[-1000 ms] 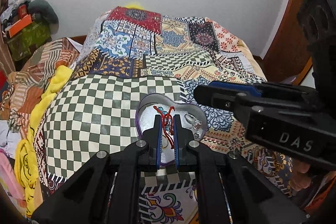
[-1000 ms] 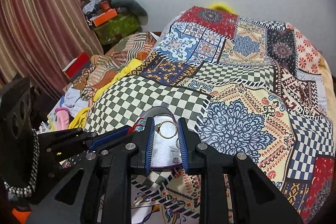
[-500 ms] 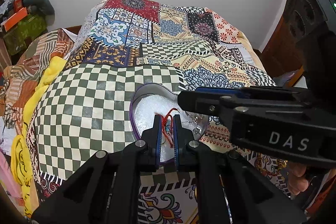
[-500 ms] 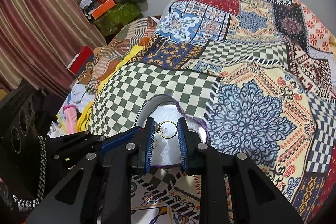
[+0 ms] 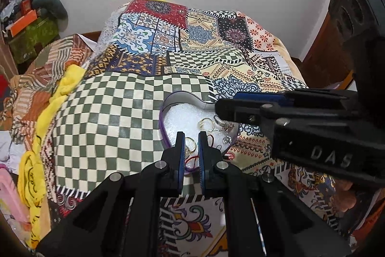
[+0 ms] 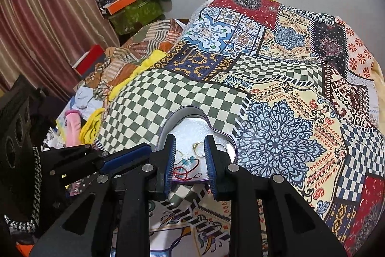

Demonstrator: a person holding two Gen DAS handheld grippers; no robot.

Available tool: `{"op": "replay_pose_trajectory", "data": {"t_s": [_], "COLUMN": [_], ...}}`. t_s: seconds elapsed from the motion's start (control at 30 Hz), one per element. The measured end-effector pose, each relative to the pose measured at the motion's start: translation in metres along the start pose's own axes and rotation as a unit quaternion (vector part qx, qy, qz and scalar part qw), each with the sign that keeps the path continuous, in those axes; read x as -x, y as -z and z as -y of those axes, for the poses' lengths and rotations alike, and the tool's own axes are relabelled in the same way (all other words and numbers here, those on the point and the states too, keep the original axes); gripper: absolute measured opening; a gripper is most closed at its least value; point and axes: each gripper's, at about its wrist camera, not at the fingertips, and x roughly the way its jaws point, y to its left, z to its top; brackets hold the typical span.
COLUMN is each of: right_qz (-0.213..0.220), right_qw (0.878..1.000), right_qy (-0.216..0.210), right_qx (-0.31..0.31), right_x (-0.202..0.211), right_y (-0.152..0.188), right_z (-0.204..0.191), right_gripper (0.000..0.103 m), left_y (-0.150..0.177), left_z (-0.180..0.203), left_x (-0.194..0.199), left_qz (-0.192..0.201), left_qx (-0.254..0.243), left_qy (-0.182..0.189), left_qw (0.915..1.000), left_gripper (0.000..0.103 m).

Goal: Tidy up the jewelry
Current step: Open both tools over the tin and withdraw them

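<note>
1. The patchwork quilt (image 5: 134, 117) covers the bed. The heart-shaped tin (image 5: 182, 94) lies on it where the green-checked patch meets the blue-patterned one, and both grippers point down into it. Neither the quilt nor the tin has shifted over the last second.
2. The left gripper (image 5: 191, 136) hangs over the near lobe of the tin with its jaws almost together, as narrow as they were a second ago.
3. The right gripper (image 6: 190, 139) hangs over the middle of the tin. Its jaws stand a little apart and nothing spans the gap.
4. The red thread bracelet (image 6: 181, 171) was up between the left tips a second ago. Now it sprawls on the white foam lining, its turquoise beads showing. One strand crosses the left gap in the left wrist view, but I cannot tell whether it is pinched or only lies beneath.
5. The gold ring (image 6: 198, 149) sat high between the right tips half a second ago. It now looks smaller and lower, resting on the foam close to the right-hand finger, so I judge it released.
6. More rings (image 5: 207, 123) and small silver pieces (image 5: 225, 125) lie in the far lobe.
7. Judgement: both pieces have reached the tin, so each hand can lift clear, once the left lets go of any strand it holds.
</note>
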Motion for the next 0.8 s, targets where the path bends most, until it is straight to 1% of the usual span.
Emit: {"op": "replay_pose_trajectory", "data": {"t_s": [0.07,0.2,0.27,0.33,0.37,0.4,0.5,0.57,0.63,0.67,0.7,0.8], "right_qz": [0.007,0.026,0.035,0.044,0.050,0.057,0.077,0.089,0.099,0.105,0.113,0.124], "right_qw": [1.000,0.999,0.999,0.998,0.998,0.997,0.995,0.994,0.993,0.992,0.990,0.987], "right_qy": [0.003,0.024,0.032,0.038,0.041,0.045,0.058,0.062,0.067,0.072,0.081,0.101], "right_qx": [-0.002,0.005,0.009,0.013,0.015,0.018,0.021,0.019,0.019,0.020,0.023,0.029], "right_x": [0.007,0.027,0.038,0.049,0.055,0.062,0.081,0.094,0.106,0.111,0.117,0.126], "right_y": [0.001,0.006,0.009,0.014,0.017,0.020,0.030,0.038,0.047,0.051,0.056,0.065], "right_z": [-0.001,-0.006,-0.009,-0.012,-0.014,-0.015,-0.017,-0.018,-0.018,-0.018,-0.018,-0.018], "right_gripper": [0.022,0.022,0.022,0.022,0.022,0.022,0.023,0.023,0.032,0.043,0.047,0.048], "left_y": [0.001,0.001,0.002,0.003,0.004,0.005,0.009,0.012,0.016,0.018,0.020,0.026], "left_z": [0.000,0.003,0.005,0.007,0.009,0.010,0.013,0.017,0.021,0.022,0.025,0.031], "left_x": [0.006,0.024,0.034,0.042,0.048,0.052,0.065,0.075,0.084,0.087,0.090,0.096], "left_qz": [0.002,0.013,0.018,0.022,0.027,0.030,0.035,0.039,0.043,0.045,0.047,0.046], "left_qx": [-0.001,-0.001,-0.001,-0.002,-0.002,-0.002,0.002,0.004,0.004,0.004,0.002,-0.001], "left_qy": [-0.003,-0.004,-0.005,-0.006,-0.007,-0.008,-0.008,-0.005,-0.006,-0.007,-0.007,-0.006], "left_qw": [1.0000,0.9999,0.9998,0.9997,0.9996,0.9995,0.9994,0.9992,0.9990,0.9989,0.9989,0.9989], "left_gripper": [0.008,0.008,0.013,0.027,0.030,0.031,0.032,0.035,0.042,0.043,0.043,0.043]}}
